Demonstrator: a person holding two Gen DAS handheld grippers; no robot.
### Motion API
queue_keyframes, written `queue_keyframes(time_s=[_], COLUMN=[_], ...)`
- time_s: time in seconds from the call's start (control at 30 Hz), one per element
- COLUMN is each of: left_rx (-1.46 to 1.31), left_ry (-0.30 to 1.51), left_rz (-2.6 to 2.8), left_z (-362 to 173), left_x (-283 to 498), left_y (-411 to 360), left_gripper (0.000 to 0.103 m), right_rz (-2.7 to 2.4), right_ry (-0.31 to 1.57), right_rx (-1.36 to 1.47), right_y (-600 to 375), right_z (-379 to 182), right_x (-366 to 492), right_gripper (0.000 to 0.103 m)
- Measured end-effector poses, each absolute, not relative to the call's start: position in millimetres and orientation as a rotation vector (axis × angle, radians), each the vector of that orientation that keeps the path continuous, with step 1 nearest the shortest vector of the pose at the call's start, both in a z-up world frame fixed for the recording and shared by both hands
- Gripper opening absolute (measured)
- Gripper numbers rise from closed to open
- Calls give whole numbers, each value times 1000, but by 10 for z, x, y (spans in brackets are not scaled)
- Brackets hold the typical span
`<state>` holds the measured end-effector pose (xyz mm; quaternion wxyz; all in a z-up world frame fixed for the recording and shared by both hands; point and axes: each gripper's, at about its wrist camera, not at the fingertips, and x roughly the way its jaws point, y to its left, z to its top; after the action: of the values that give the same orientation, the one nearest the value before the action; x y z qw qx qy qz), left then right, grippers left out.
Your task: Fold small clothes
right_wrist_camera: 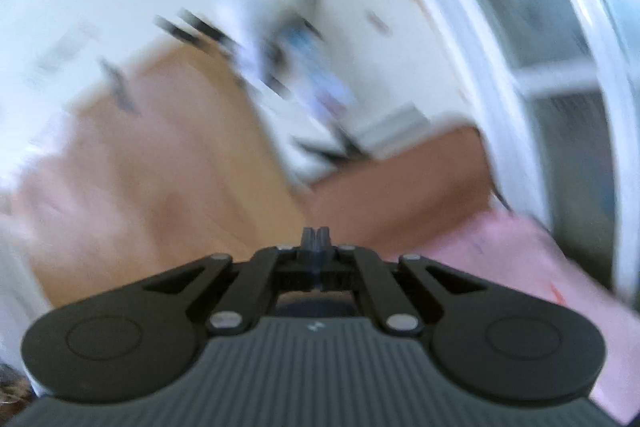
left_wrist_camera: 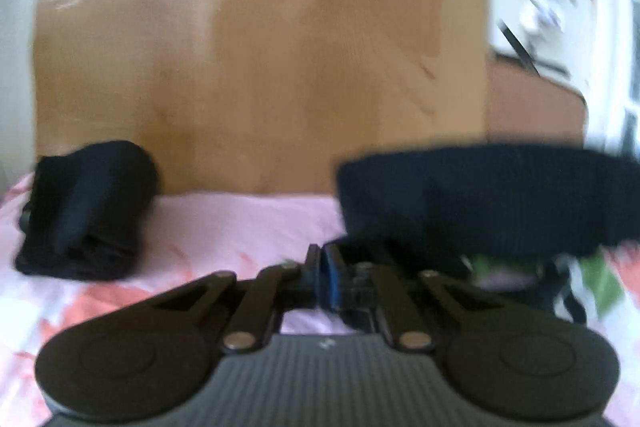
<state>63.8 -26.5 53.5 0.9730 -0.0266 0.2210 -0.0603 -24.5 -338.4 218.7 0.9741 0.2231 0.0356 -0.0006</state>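
In the left wrist view a folded black garment lies on the pink floral bedsheet at the left. A second black knit garment stretches across the right, lifted off the sheet. My left gripper looks shut, its fingers close together on the near left edge of this garment; the blur hides the exact hold. In the right wrist view my right gripper has its fingers pressed together, tilted up toward the room. Dark fabric shows just beneath its fingers. Both views are motion-blurred.
A tall light-wood wardrobe stands right behind the bed. A white wall, dark blurred items and a white window frame are at the right. A brown floor strip lies beyond the bed edge.
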Motion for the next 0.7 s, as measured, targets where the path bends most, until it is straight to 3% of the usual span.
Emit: queue_keyframes(time_s=[0.13,0.23,0.3,0.33,0.4,0.53,0.57,0.6,0.63,0.67,0.7], left_rx=[-64,-54,-56,-57,-60,-71,-71,-72,-77,-84,-88], left_ry=[408,407,420,432,457,485,494,505,517,528,534], left_rz=[-121,-119,-112,-114,-118,-135,-143,-150,-159,-173,-194], left_z=[722,735,680,646,588,543,543,543,528,509,484], left_x=[409,193,56,4,-92,-199,-188,-160,-124,-77,-13], left_y=[93,251,332,354,373,388,369,334,296,246,172], left_gripper=[3,6,6,6,6,9,12,24,44,52,62], right_rz=[115,161,222,218,161,-28,-66,-86,-97,-99,-100], right_ry=[-75,-29,104,169,293,473,513,551,569,598,598], right_rx=[330,328,363,386,348,-277,-368,-429,-451,-456,-448], right_y=[-2991,-2865,-2814,-2763,-2591,-1990,-1927,-1908,-1911,-1935,-1967], right_z=[2807,2812,2572,2359,1914,997,809,641,529,460,462], right_x=[-666,-619,-364,-221,95,897,1067,1219,1336,1448,1507], right_gripper=[4,17,65,70,71,74,81,84,84,80,59])
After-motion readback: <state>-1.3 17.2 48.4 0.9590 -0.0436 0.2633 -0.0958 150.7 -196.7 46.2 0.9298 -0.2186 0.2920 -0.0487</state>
